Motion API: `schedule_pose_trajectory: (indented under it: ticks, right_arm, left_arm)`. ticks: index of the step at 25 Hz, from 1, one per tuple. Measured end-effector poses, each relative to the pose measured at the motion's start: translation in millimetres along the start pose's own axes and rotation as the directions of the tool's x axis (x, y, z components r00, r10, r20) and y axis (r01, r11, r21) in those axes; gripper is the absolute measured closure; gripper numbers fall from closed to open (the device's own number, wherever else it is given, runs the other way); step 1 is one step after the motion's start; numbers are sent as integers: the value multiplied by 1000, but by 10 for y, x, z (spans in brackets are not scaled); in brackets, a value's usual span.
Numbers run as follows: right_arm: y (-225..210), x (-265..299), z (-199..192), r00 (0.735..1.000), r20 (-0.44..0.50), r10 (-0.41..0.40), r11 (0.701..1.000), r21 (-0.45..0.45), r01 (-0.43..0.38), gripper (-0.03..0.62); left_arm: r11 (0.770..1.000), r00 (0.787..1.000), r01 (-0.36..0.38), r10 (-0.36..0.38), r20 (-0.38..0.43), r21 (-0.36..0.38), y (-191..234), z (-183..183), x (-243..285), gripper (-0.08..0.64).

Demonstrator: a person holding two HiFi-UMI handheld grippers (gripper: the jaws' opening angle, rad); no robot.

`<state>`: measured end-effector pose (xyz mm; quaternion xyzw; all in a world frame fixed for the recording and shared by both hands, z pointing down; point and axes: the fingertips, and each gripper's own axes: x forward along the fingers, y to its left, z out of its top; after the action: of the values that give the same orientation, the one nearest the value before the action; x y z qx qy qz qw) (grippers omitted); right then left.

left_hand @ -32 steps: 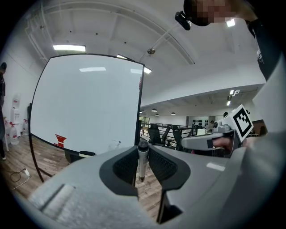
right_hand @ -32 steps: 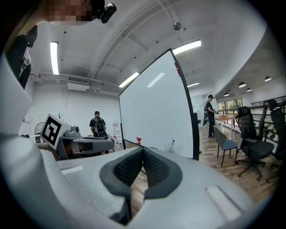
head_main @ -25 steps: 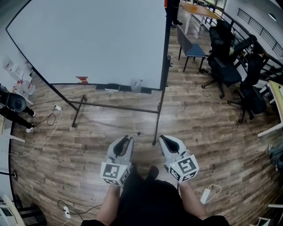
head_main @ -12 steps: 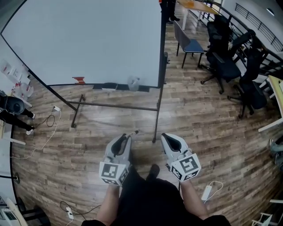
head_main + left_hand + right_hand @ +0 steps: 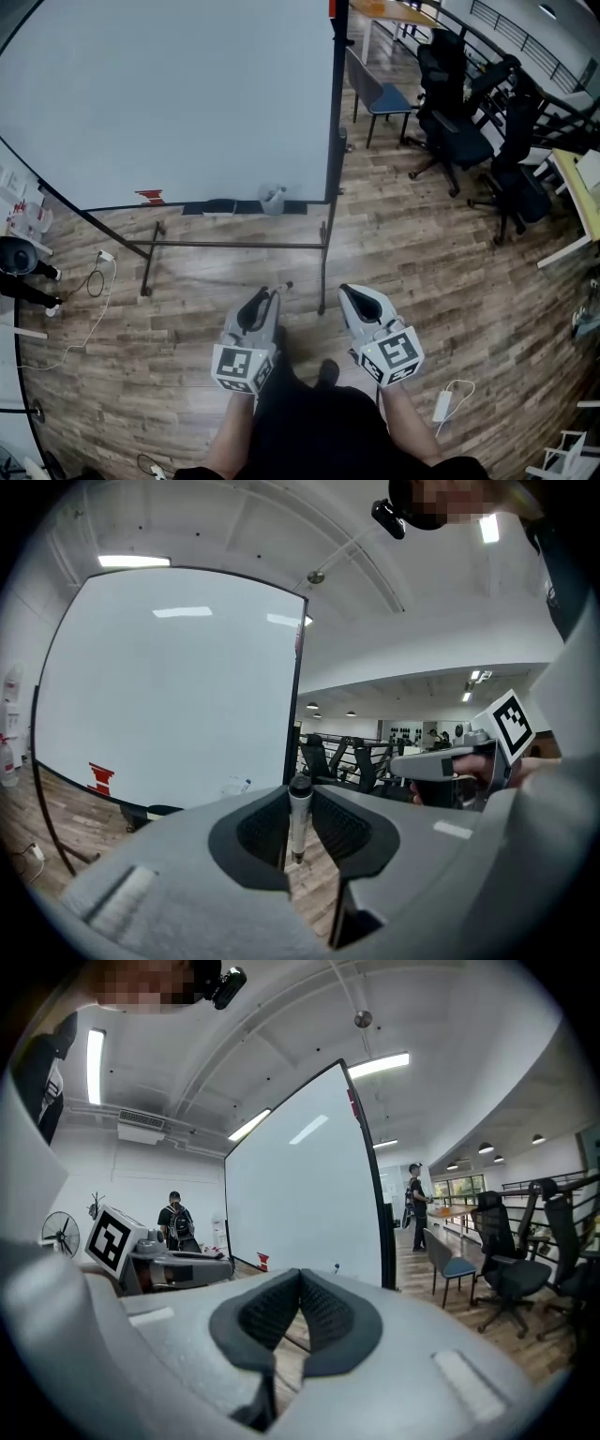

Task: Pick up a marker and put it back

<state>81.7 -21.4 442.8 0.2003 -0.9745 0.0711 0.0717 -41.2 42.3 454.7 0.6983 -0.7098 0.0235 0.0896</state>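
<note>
My left gripper (image 5: 270, 294) is shut on a grey marker (image 5: 299, 816) with a dark cap, which stands upright between the pads and pokes out past the fingertips (image 5: 284, 285). My right gripper (image 5: 349, 293) is shut with nothing between its pads (image 5: 298, 1309). Both are held at waist height, pointing toward a large whiteboard (image 5: 169, 94) on a wheeled stand. On the board's ledge sit a clear cup (image 5: 272, 199), a dark eraser (image 5: 220, 205) and a red item (image 5: 150, 196).
The whiteboard's stand (image 5: 234, 246) has floor bars and legs ahead of me. Black office chairs (image 5: 469, 141) and a blue chair (image 5: 375, 94) stand at the right. Cables (image 5: 89, 281) and a white power strip (image 5: 442, 405) lie on the wooden floor. A person stands far off (image 5: 414, 1204).
The whiteboard and its stand have come nearer and shifted left in the head view as I walk forward. Both grippers keep their pose, the marker still held in the left.
</note>
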Motion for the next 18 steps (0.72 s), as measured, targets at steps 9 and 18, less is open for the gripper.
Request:
schedule_pose_trajectory:
  ticks: [9,18]
  right_arm:
    - [-141,731,187,996,5,-84,996,27,84,591]
    - [-171,1222,241,983,-6,-183,982,49,183,591]
  left_arm:
    - [995,996,93,-93,-3,21,649,236,600,477]
    - [979,979,204,-203,-26,11,1125,259,1109,477]
